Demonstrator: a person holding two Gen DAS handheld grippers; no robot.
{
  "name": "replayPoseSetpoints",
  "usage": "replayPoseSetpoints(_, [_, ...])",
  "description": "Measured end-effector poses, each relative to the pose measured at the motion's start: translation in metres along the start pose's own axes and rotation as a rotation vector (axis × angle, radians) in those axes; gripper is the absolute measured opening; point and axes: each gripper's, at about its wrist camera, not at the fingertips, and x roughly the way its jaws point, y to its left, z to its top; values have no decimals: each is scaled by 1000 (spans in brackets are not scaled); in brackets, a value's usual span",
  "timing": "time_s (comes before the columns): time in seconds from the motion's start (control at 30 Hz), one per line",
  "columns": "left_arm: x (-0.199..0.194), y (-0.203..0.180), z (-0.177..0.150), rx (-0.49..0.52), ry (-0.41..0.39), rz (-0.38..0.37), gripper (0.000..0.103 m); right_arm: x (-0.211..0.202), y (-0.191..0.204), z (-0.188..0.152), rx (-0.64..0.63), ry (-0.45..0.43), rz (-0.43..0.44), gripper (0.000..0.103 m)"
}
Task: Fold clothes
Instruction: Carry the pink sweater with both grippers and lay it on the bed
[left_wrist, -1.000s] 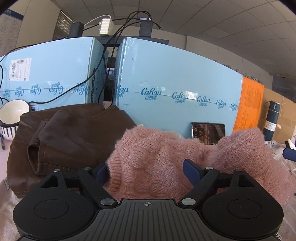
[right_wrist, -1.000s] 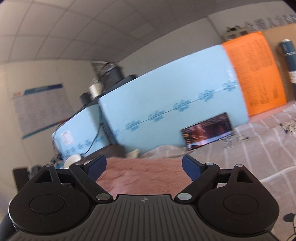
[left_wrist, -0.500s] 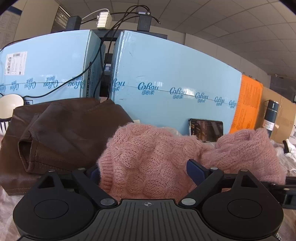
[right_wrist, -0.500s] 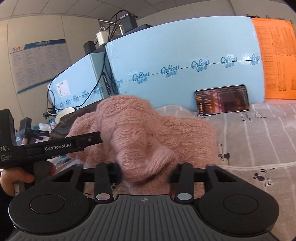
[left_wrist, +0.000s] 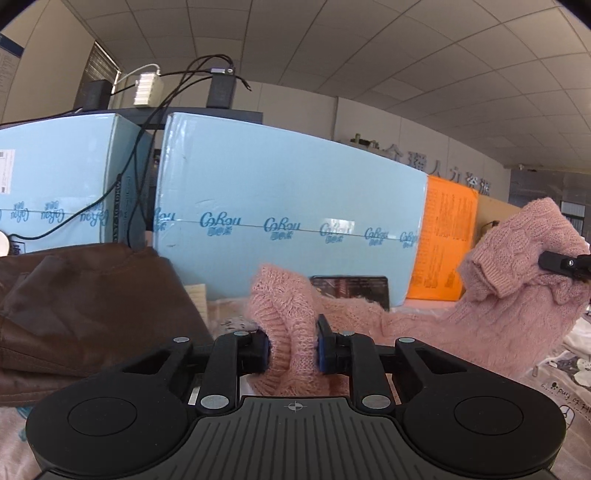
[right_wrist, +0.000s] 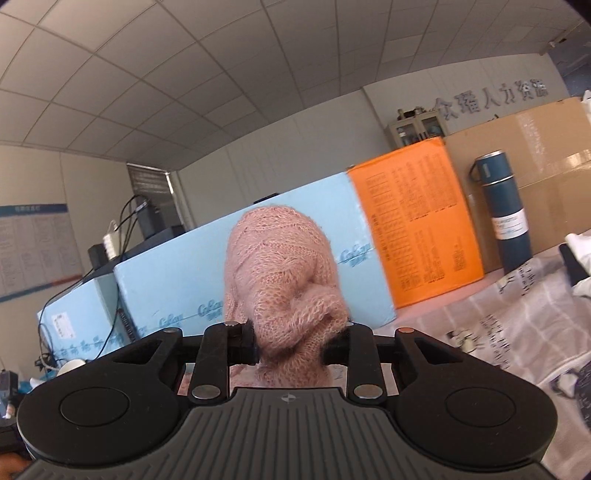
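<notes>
A fuzzy pink knit sweater (left_wrist: 461, 325) hangs stretched between my two grippers above the patterned table cloth (left_wrist: 565, 373). My left gripper (left_wrist: 291, 350) is shut on a ribbed edge of the sweater. My right gripper (right_wrist: 290, 347) is shut on a bunched part of the sweater (right_wrist: 284, 280) and holds it raised; its finger shows in the left wrist view at the far right (left_wrist: 561, 262). A folded brown garment (left_wrist: 85, 314) lies at the left.
Light blue boxes (left_wrist: 288, 221) and an orange box (right_wrist: 413, 225) stand along the back. A phone (left_wrist: 351, 291) leans on the blue box. A dark blue flask (right_wrist: 502, 218) stands before cardboard boxes (right_wrist: 546, 162). White cloth (right_wrist: 580, 266) lies at the right.
My left gripper went from open to shut on the sweater's edge. My right gripper lifted its bunch of sweater up and to the right, stretching the sweater out between the grippers.
</notes>
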Motion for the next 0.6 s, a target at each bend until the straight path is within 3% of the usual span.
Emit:
replayPoseSetpoints(0.1, [14,-14,-7,9,56,-22,21,-10,-37,6,26,18,-75,24])
replayPoseSetpoints(0.2, [24,-21,-15,24,117,-29,23,-14,-68,-1,19,104,-154,27])
replayPoseSetpoints(0.33, [26,-19,-18,27,147,-14,30,-18,-96,-12,10,210,-247,44])
replayPoseSetpoints(0.4, [23,-18,-17,29,142,15,48,-26,-101,-12,-13,178,-302,56])
replayPoseSetpoints(0.47, [20,-15,-15,31,134,42,59,-34,-103,-9,-46,133,-338,65])
replayPoseSetpoints(0.6, [17,-9,-7,34,118,64,77,-42,-92,0,-126,106,-256,82])
